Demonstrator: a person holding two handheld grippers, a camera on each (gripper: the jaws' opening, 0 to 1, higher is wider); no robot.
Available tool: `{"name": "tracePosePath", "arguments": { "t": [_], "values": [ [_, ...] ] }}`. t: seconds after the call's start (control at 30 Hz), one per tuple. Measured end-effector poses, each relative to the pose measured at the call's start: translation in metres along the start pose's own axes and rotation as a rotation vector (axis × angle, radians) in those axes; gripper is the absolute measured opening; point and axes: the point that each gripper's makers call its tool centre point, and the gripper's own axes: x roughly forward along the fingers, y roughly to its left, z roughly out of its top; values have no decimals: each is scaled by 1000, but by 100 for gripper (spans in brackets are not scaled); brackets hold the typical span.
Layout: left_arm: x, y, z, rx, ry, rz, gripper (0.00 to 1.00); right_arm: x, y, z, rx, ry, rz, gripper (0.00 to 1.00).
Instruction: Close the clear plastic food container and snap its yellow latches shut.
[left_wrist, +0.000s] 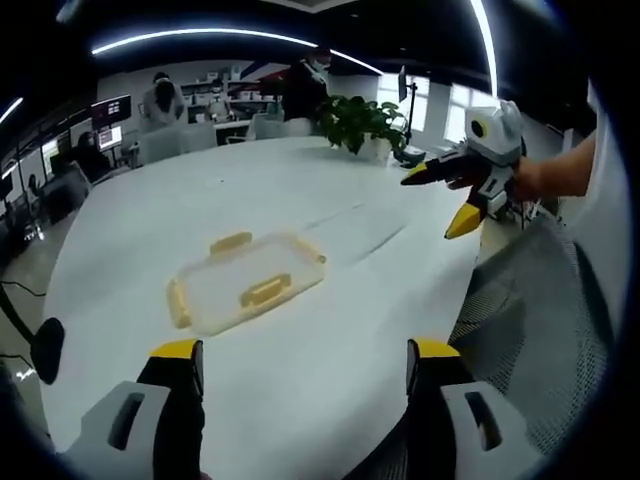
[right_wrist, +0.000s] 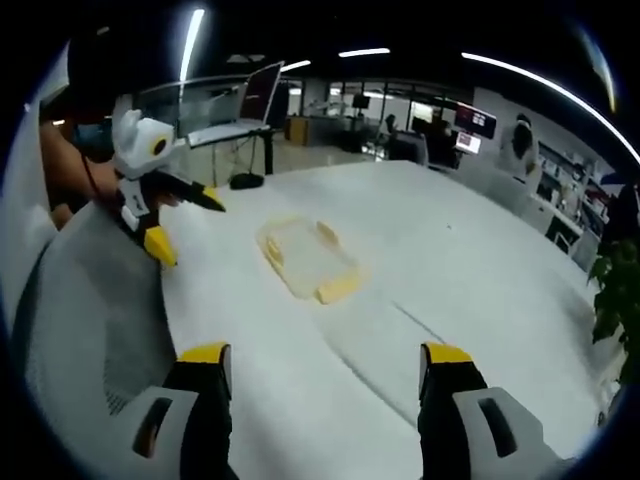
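Observation:
The clear plastic container (left_wrist: 245, 280) with yellow latches (left_wrist: 264, 290) lies flat on the white table (left_wrist: 330, 390), in front of my left gripper (left_wrist: 305, 355). That gripper is open and holds nothing, well short of the container. In the right gripper view the container (right_wrist: 305, 260) lies mid-table beyond my right gripper (right_wrist: 325, 358), which is also open and apart from it. The latches stick out from the container's sides. I cannot tell whether the lid is seated. Each gripper appears in the other's view: the right gripper (left_wrist: 440, 200) in the air at the table's edge, the left gripper (right_wrist: 185, 222) likewise.
A grey mesh chair back (left_wrist: 540, 320) stands against the table's near edge, the same chair back (right_wrist: 90, 320) at the left in the right gripper view. A potted plant (left_wrist: 360, 120) sits at the far side of the table. People sit at desks beyond.

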Motion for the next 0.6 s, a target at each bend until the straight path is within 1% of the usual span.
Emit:
{"name": "tracePosePath", "arguments": {
  "t": [0.17,0.3,0.4,0.6],
  "values": [
    [3,3,1,4,3,-2,83,6,-2,2,0,7,5,77],
    [6,7,3,8,4,-3,83,11,-2,5,-9,9,13,77],
    [8,9,5,13,4,-3,83,15,-3,7,-24,14,17,75],
    [12,12,6,17,9,-5,82,22,-5,12,-35,10,30,75]
  ]
}}
